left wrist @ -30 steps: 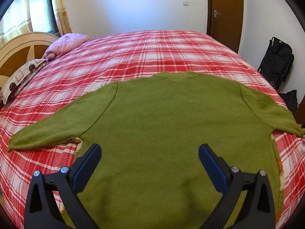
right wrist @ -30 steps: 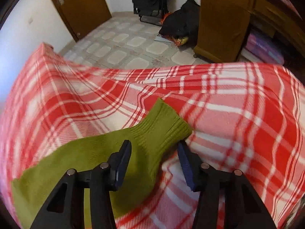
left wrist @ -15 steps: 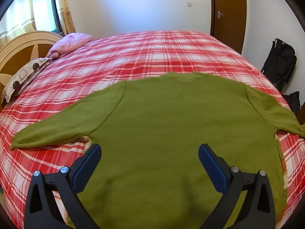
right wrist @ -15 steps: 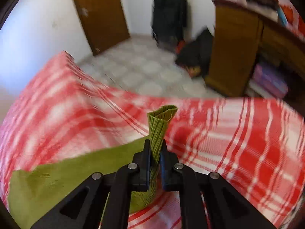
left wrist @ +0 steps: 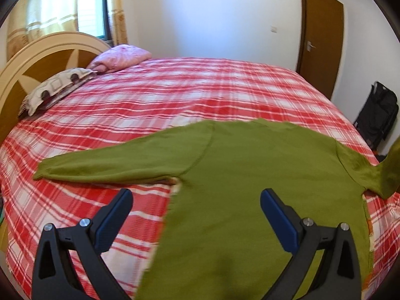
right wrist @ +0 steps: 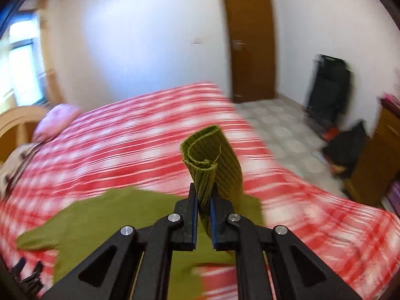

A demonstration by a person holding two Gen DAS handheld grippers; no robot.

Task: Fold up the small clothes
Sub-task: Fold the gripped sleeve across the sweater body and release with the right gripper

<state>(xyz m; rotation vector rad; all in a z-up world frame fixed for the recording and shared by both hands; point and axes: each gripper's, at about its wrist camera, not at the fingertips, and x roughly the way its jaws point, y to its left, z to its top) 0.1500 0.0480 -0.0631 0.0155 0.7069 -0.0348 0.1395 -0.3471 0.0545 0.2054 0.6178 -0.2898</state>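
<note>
Olive-green knit sweater (left wrist: 250,175) lies flat on the red-and-white plaid bedspread (left wrist: 175,95), neck toward the far side of the bed, hem toward the left wrist camera. One sleeve is stretched flat across the plaid to the left in the left view (left wrist: 100,167).

Right gripper (right wrist: 203,200): jaws clamped on the ribbed cuff of the other sleeve (right wrist: 212,155). Cuff is curled into a loose roll and sticks up past the fingertips, off the bed. In the left view that sleeve rises off the bedspread at the right edge. Right view is motion-blurred.

Left gripper (left wrist: 195,200): jaws spread wide, holding nothing, hovering over the sweater's lower body; left finger is over bare plaid, right finger over green knit. Contact with the fabric can't be judged.

Background: pink pillow (left wrist: 122,55) and patterned pillow (left wrist: 55,87) by the wooden headboard (left wrist: 37,57), brown door (left wrist: 320,40), black bag (left wrist: 377,117) against the wall.
</note>
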